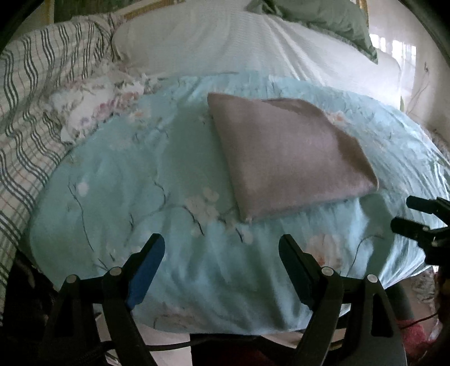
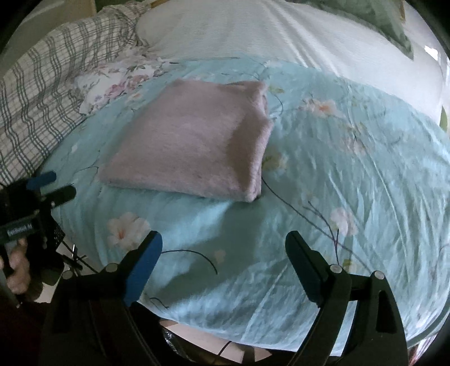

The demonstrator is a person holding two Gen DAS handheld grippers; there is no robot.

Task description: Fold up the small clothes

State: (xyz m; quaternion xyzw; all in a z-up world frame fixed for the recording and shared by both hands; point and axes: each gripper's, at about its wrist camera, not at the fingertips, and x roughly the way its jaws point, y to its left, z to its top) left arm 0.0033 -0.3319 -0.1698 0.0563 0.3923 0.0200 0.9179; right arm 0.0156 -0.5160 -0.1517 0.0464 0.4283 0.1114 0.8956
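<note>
A pink fuzzy cloth (image 1: 284, 152) lies folded into a thick square on the light blue floral bedspread (image 1: 140, 174). It also shows in the right wrist view (image 2: 194, 140). My left gripper (image 1: 222, 247) is open and empty, held back from the cloth's near edge, above the bedspread. My right gripper (image 2: 225, 245) is open and empty, also short of the cloth. The right gripper shows at the right edge of the left wrist view (image 1: 405, 214). The left gripper shows at the left edge of the right wrist view (image 2: 53, 184).
A plaid quilt (image 1: 31, 107) is bunched at the left. A white sheet (image 1: 225, 42) covers the far bed, with a green pillow (image 1: 332, 17) at the back. The bed's near edge (image 2: 213, 329) drops to the floor.
</note>
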